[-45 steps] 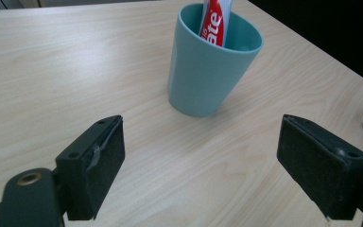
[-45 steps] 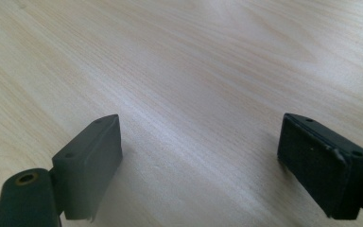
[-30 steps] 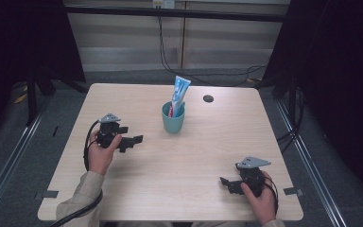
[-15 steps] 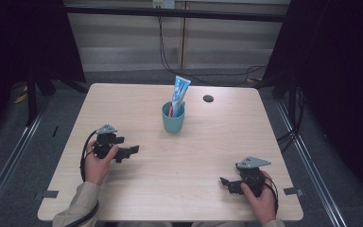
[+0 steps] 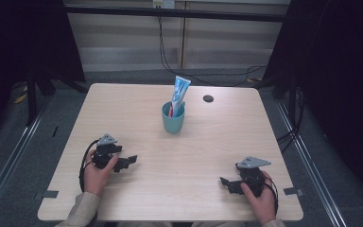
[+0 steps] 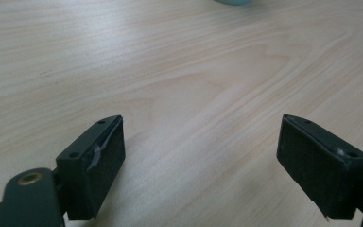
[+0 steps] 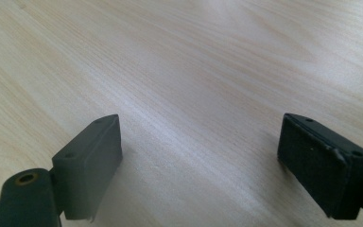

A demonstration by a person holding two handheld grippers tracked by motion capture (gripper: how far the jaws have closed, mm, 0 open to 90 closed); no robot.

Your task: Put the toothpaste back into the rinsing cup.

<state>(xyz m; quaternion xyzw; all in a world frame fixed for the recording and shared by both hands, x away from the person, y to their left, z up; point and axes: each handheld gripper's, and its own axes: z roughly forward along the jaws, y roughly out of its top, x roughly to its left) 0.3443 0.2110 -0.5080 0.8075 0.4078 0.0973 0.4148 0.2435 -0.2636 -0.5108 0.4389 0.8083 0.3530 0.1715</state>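
A teal cup (image 5: 173, 118) stands upright near the middle of the wooden table (image 5: 217, 142), with a blue and white toothpaste tube (image 5: 179, 93) standing in it. My left gripper (image 5: 128, 161) rests low at the table's front left, held by a hand, its jaws wide open and empty over bare wood (image 6: 201, 137). The cup's base (image 6: 234, 2) just shows at the top edge of the left gripper view. At the front right my right gripper (image 5: 227, 183) lies on the table, open and empty, with its jaws pointing left (image 7: 201, 142).
A small dark round object (image 5: 208, 98) lies at the back of the table, right of the cup. Black cables (image 5: 217, 75) run on the floor behind the table. Dark frame posts stand at both sides.
My left gripper has moved back toward the front edge of the table, away from the cup, and sunk lower. The right gripper has stayed where it was.
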